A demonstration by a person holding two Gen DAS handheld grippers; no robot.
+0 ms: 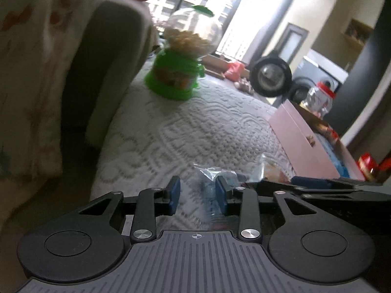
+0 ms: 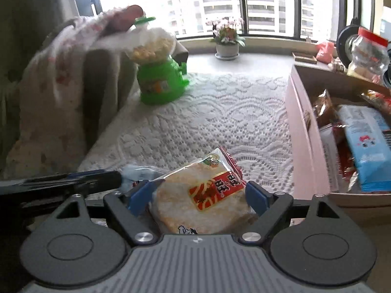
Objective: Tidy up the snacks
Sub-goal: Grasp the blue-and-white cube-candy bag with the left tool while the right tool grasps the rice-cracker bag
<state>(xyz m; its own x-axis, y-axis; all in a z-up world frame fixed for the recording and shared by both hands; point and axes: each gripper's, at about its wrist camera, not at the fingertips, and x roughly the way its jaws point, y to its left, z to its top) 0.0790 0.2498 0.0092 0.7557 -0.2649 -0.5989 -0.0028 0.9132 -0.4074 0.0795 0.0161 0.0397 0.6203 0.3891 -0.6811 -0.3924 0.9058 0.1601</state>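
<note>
Rice cracker packet [image 2: 202, 195] between open right fingers [image 2: 146, 195], left fingers [image 1: 174, 193] half-open over clear wrapper [image 1: 210, 178]

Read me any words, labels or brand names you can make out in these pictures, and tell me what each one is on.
Rice cracker packet, red label: two large white Chinese characters, looks like "旺旺", not certain.
Green candy dispenser, sticker on its base: too blurred to read.
Light blue snack pack in the pink box: print too small to read.
Clear blue-tinted packet between the left gripper's pads: no readable text.

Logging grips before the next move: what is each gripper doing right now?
Left gripper: open, clear packet between its fingers.
Right gripper: open around rice cracker packet.
</note>
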